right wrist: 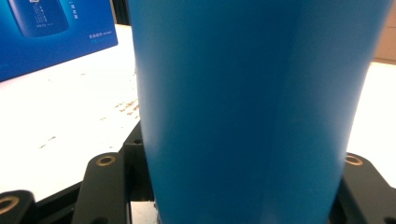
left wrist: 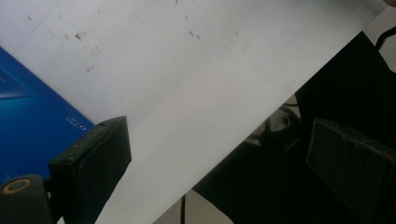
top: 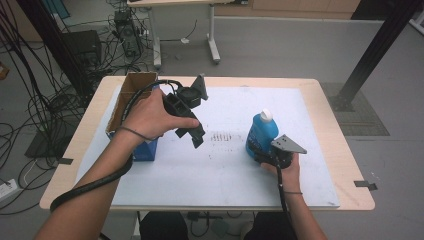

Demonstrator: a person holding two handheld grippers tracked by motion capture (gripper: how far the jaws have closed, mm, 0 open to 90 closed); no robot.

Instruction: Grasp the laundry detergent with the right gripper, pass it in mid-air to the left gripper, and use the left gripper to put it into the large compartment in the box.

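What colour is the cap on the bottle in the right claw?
White, on a blue bottle; the cap shows best in the high view.

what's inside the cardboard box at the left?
The cardboard box is open-topped, and brown inner walls show. The left hand and left gripper cover its near part, so its contents can't be told.

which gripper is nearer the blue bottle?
Right. The right gripper is shut on the blue bottle, fingers on either side of its base. The left gripper hovers apart over the mat, beside the open box.
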